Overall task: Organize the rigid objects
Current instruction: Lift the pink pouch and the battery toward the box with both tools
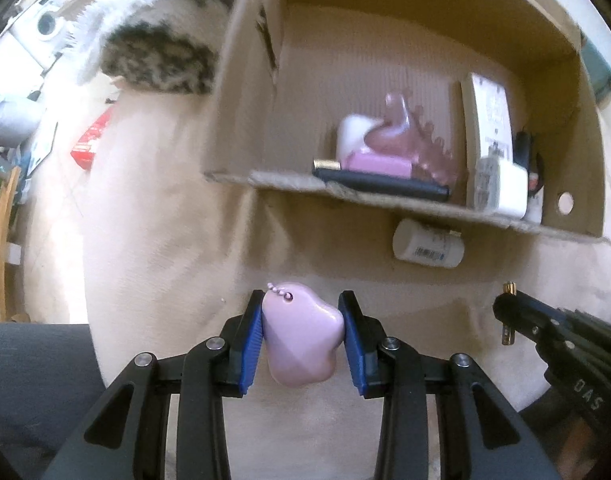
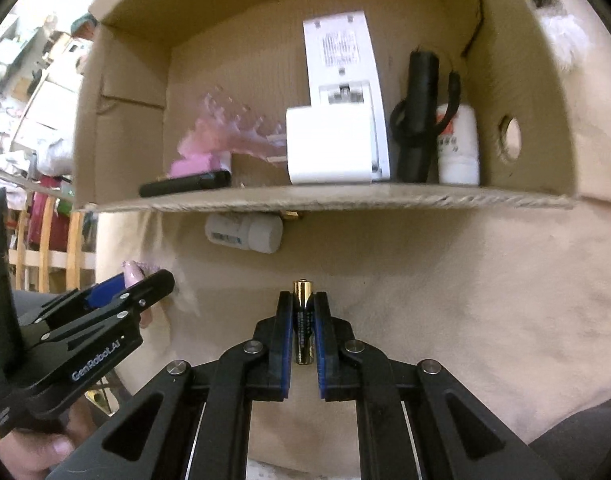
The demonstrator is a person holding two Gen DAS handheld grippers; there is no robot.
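Left tongs [image 1: 301, 338]: blue pads closed onto a lilac, lumpy plastic piece [image 1: 301, 340], one pad on each flank. The piece carries a short bead chain at its top end and is held clear of the cream fabric [image 1: 153, 208] beneath.

Right tongs [image 2: 304, 328]: nearly closed, gripping a battery [image 2: 304, 320] lengthwise between the pads. Gold cap points forward, just past the tips; the black printed body sits between the pads.

Cardboard box [image 2: 329, 198] lies ahead of both tongs, open side toward the cameras, lower flap forming a ledge. Inside, from the right wrist view:
- black flat bar [image 2: 185, 183] at the front left, lying down;
- pink block [image 2: 193, 166] behind it, with a translucent pink comb-like item [image 2: 233, 136] above, blurred;
- white charger block [image 2: 329, 148] in the centre, with a white remote [image 2: 341, 52] standing against the back wall behind it;
- black cylinder with strap [image 2: 419, 120], upright, right of the remote;
- white bottle [image 2: 459, 148], upright, just beside the cylinder.

A white tube [image 2: 245, 232] with a barcode lies on the fabric directly under the flap, outside the box.

Left tongs appear at the left edge of the right wrist view, well apart from the right tongs.
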